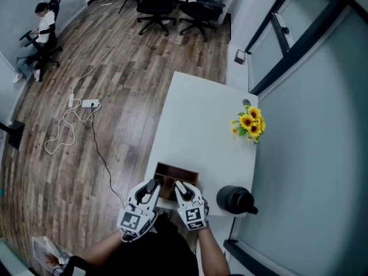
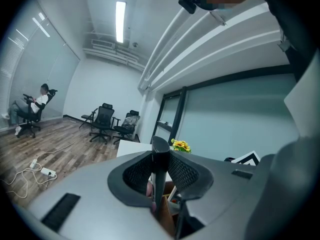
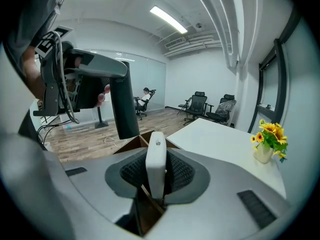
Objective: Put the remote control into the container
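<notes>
A slim black remote control (image 2: 160,170) stands edge-on between the pads of my left gripper (image 2: 161,184), which is shut on it. My right gripper (image 3: 156,176) is shut on a white remote control (image 3: 155,160), also edge-on. In the right gripper view the black remote (image 3: 119,104) hangs upright from the left gripper at the upper left. In the head view both grippers, left (image 1: 153,186) and right (image 1: 180,187), hover side by side over the near end of the brown wooden container (image 1: 178,171). Its divided inside (image 3: 131,143) lies just below the right jaws.
The container stands at the near end of a long white table (image 1: 195,119). A small vase of sunflowers (image 1: 249,122) sits by the table's right edge and a black jug (image 1: 234,200) at the near right. Office chairs and a seated person are far off across the wood floor.
</notes>
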### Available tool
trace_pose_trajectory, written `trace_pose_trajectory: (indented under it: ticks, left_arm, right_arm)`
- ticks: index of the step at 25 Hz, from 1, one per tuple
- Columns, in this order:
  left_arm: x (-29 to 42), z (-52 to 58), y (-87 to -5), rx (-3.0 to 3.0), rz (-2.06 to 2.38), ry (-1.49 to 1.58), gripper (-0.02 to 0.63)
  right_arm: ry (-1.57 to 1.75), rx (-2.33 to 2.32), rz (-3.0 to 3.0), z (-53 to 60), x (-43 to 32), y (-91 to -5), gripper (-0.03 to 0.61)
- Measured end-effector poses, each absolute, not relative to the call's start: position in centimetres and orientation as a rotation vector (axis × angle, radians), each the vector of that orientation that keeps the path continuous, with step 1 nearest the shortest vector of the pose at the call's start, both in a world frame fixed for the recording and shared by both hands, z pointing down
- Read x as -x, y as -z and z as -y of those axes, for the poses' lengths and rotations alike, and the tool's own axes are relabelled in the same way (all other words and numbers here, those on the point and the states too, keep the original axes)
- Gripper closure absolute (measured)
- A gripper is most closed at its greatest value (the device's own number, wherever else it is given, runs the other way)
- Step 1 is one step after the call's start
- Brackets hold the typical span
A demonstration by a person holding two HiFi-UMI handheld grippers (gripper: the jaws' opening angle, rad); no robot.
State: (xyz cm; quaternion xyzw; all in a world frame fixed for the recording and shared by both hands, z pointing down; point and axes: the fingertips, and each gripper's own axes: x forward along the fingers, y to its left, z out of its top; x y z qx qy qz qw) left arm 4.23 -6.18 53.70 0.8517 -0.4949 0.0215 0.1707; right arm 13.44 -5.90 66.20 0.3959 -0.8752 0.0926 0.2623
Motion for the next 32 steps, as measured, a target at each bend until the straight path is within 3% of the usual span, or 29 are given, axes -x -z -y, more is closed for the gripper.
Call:
trace_pose_trajectory:
  ticks: [32]
  left_arm:
    - [-4.0,5.2,-53.8,-2.437,1.368,-0.047,0.512]
  right_arm:
    - [-0.236,-1.128,2.288,6.0,-13.6,-67.5,0.488]
